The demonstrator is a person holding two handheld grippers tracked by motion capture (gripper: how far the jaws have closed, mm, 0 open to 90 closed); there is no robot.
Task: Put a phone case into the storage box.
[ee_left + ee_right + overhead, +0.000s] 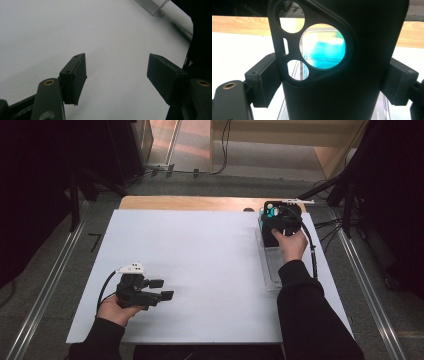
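Note:
My right gripper (276,216) is shut on a black phone case (372,50) with round camera cut-outs, one pad (263,80) pressing on each side of it. The phone case (274,222) is held upright over the far end of a clear plastic tray (271,267) at the table's right side. Something teal (324,52) shows through the largest cut-out. My left gripper (162,289) rests low over the white table top (200,260) at the near left. The left gripper (117,77) is open, with nothing between its jaws.
A corner of the clear tray (152,5) shows at the top of the left gripper view. Bare wood (190,202) edges the table's far side. A black cable (312,252) trails from the right gripper. Metal rails run along the floor on both sides.

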